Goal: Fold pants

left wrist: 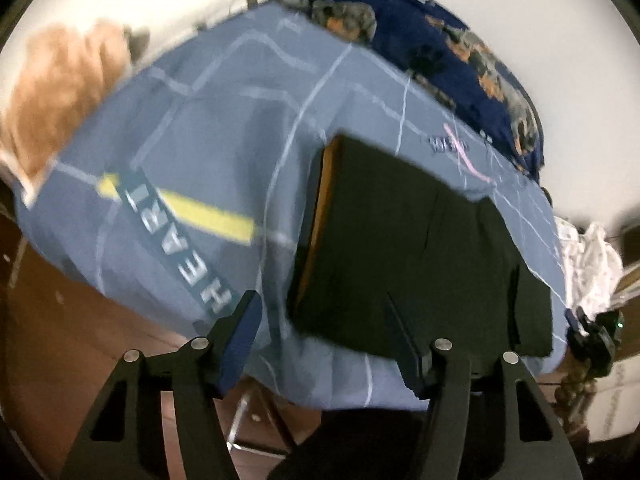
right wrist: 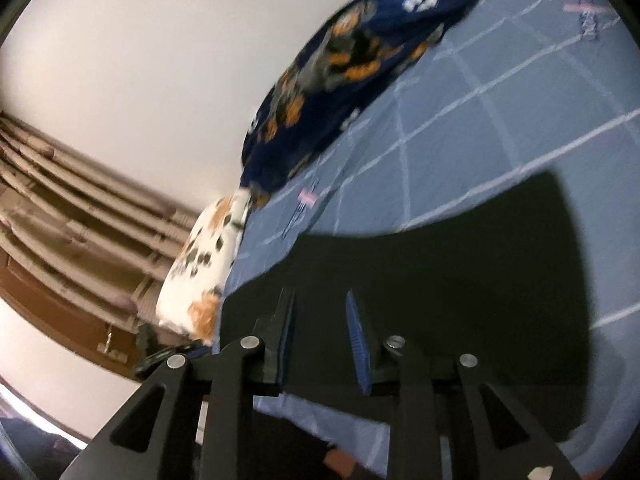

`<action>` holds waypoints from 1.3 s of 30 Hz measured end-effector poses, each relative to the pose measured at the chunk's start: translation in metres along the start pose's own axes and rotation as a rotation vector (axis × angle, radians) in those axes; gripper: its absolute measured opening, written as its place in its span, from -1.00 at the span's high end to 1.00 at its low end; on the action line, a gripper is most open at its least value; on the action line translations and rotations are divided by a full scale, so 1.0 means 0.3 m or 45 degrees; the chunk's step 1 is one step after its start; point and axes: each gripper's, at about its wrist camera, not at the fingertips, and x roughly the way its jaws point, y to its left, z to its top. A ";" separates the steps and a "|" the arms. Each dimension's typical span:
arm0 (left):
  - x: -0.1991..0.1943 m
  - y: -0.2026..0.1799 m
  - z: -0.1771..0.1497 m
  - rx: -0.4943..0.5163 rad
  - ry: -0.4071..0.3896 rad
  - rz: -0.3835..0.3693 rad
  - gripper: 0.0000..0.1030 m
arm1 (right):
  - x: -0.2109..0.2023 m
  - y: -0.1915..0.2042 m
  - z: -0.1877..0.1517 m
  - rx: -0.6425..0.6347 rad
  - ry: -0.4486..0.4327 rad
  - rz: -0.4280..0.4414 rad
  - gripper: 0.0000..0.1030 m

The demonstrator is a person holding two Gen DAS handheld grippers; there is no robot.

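- We see a bed (left wrist: 192, 128) under a blue sheet crossed by pale lines, with a yellow stripe and a dark band of white letters; it fills most of both views, and its near edge drops off just past the fingers in each.
- A dark blue blanket (left wrist: 424, 28) with orange and grey patches lies bunched along the far side of the bed, against the white wall (right wrist: 132, 40).
- A white pillow (left wrist: 72, 68) with orange and dark patches sits at one end of the bed, beside the blanket.
- The pants (left wrist: 400, 248), black and folded into a flat block, lie on the sheet near the bed's front edge. In the left wrist view the long axis runs roughly along that edge, with one short end showing stacked layers and a tan lining toward the lettered band. Open sheet lies between the pants and the blanket.
- A crumpled white cloth (left wrist: 588, 264) sits off the bed's end, beyond the pants.
- The left gripper (left wrist: 320, 312) has its fingers fairly wide, hanging over the near corner of the pants with nothing clamped between them.
- The right gripper (right wrist: 320, 312) has its fingers narrowly parted, above the pants (right wrist: 440, 272), and we see no cloth pinched in the gap.
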 end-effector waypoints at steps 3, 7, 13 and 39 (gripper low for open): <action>0.043 0.043 -0.027 -0.048 0.035 -0.042 -0.21 | 0.055 0.028 -0.047 -0.001 0.054 0.001 0.49; 0.078 0.067 -0.033 -0.080 0.044 -0.191 -0.21 | 0.101 0.048 -0.091 0.013 0.100 -0.010 0.49; 0.121 0.054 -0.032 -0.041 0.099 -0.292 -0.19 | 0.134 0.066 -0.127 0.027 0.109 -0.021 0.45; 0.168 0.065 -0.003 -0.179 0.072 -0.466 -0.19 | 0.188 0.144 -0.173 0.023 0.120 -0.025 0.24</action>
